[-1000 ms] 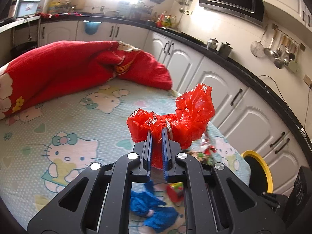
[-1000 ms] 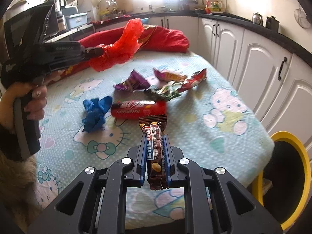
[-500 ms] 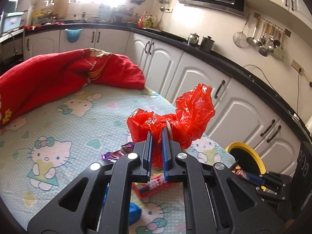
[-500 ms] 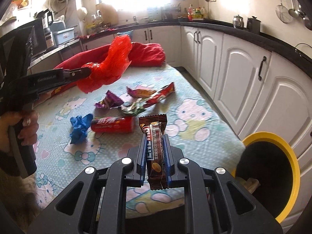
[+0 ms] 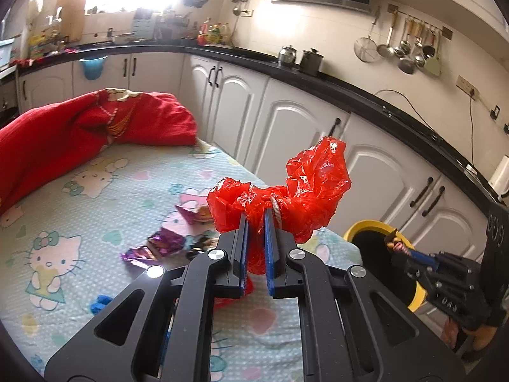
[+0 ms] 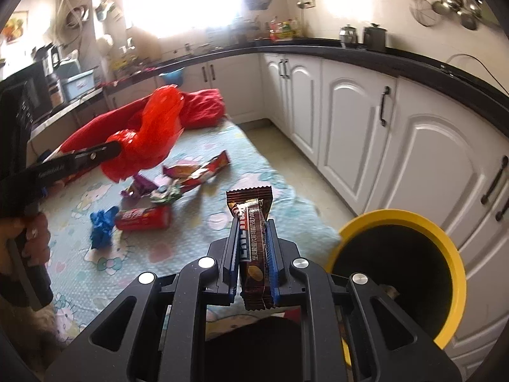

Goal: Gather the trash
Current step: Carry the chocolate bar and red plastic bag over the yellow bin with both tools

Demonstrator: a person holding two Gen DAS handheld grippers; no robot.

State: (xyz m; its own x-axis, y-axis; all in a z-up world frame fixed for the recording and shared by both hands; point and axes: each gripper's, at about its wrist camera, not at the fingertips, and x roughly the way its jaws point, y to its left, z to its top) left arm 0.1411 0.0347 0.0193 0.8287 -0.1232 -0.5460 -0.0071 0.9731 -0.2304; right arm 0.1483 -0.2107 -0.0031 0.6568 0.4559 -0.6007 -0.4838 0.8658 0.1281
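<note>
L gripper (image 5: 254, 222) clamps 1 red bag (image 5: 286, 191); R gripper (image 6: 253, 232) clamps 1 wrapper (image 6: 253, 232)

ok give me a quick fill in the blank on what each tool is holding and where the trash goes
1. The left tool is shut on a crumpled ____ plastic bag.
2. The right tool grips a brown snack ____.
3. The bin beside the bed has a ____ rim.

Missing words: red; wrapper; yellow
</note>
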